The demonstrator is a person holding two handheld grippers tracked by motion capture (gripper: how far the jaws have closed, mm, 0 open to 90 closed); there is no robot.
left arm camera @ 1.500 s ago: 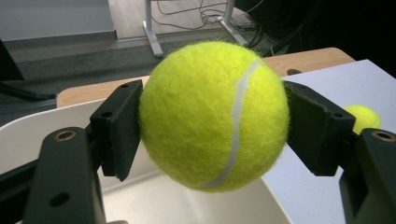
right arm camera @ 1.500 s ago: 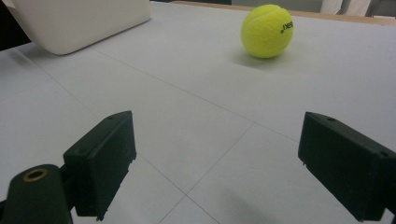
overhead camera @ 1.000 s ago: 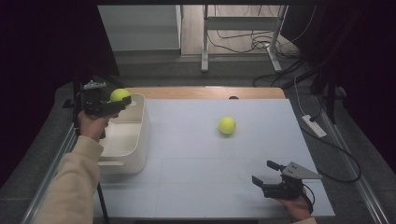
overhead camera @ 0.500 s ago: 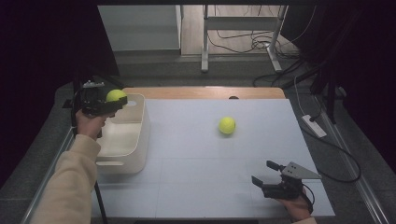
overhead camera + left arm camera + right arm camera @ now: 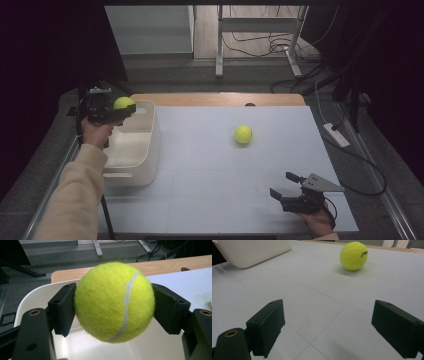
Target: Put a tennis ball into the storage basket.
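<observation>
Tennis ball [image 5: 123,103] above white bin [image 5: 131,172]

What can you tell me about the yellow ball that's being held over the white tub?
The held tennis ball is bright yellow-green and fuzzy like felt, with a curving pale seam down its front. It looks round and undented. The black pads of the left tool press on both its sides, holding it in the air above the far end of the white tub. Nothing else touches it.

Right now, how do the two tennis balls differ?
The held ball is clamped in the left gripper above the white bin; the loose ball lies untouched on the table. The loose ball shows black print; the held ball shows none. Both are yellow-green felt.
</observation>
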